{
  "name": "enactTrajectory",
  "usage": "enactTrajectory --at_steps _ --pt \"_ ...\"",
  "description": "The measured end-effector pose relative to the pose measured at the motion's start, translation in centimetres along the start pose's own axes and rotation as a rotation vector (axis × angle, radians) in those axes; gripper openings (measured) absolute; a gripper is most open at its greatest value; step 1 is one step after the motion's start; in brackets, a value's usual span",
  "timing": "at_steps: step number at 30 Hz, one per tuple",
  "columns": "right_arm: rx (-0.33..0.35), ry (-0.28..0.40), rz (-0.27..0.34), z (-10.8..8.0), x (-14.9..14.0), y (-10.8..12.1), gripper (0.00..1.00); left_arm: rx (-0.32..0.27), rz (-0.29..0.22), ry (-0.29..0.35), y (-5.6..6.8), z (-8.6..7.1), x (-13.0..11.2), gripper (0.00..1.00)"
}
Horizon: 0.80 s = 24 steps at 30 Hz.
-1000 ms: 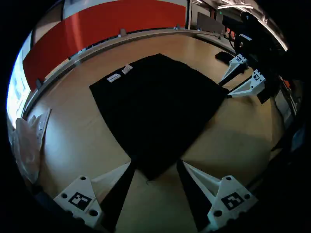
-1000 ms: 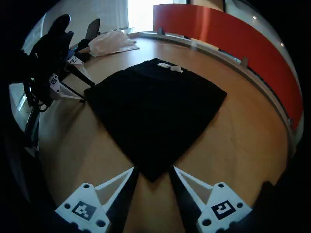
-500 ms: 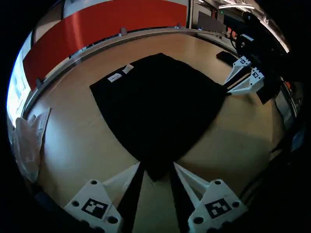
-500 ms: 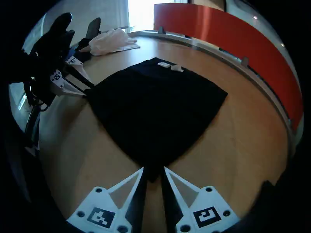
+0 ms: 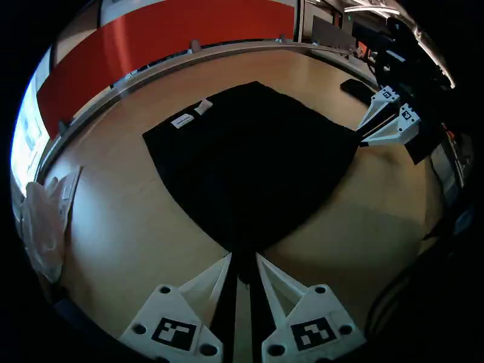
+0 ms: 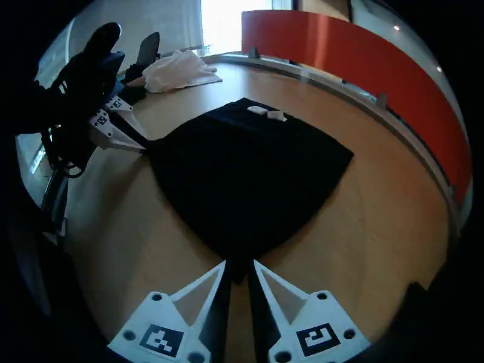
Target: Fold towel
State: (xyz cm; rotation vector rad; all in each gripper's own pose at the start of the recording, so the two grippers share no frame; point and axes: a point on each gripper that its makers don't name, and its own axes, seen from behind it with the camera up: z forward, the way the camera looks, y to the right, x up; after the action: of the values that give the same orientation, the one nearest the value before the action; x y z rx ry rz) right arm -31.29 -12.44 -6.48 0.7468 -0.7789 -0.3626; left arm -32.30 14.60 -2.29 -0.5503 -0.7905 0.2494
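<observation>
Pale wood forms the table [image 5: 121, 199], a smooth top with a curved far edge, and a long red panel [image 5: 169, 36] runs behind that edge. On the wood lies the towel [image 5: 254, 163], black, matte and flat, set like a diamond with one corner toward each camera. It covers most of the middle of the table.

In the left gripper view, the left gripper [image 5: 242, 261] has its two white, wedge-shaped fingers drawn almost together, and the near corner of the towel is pinched between their dark inner pads. Farther off, the right gripper [image 5: 363, 137] meets the towel's right-hand corner.

In the right gripper view, the right gripper [image 6: 239, 267] is likewise clamped on the corner nearest it, with only a thin dark strip of cloth between the fingers. The left gripper [image 6: 145, 144] grips the far left corner, where the cloth is drawn into a slight point.

A crumpled white cloth [image 6: 178, 68] lies near the table's far edge, well apart from the towel. Two small white tags [image 5: 192, 115] sit on the towel's far corner.
</observation>
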Motion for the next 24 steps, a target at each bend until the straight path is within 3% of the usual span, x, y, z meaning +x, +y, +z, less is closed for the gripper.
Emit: enactTrajectory --at_steps 7,17,24 --pt "-0.013 0.037 0.022 -2.1 1.1 -0.2 0.18 0.004 -0.012 0.020 0.6 -1.8 0.9 0.12" --pt "-0.019 0.085 0.014 -5.8 3.1 -1.0 0.18 -0.014 -0.081 0.043 1.3 -5.5 2.3 0.12" --pt "-0.020 0.101 0.006 -7.8 3.9 -1.2 0.18 -0.022 -0.088 0.047 2.3 -7.7 3.0 0.12"
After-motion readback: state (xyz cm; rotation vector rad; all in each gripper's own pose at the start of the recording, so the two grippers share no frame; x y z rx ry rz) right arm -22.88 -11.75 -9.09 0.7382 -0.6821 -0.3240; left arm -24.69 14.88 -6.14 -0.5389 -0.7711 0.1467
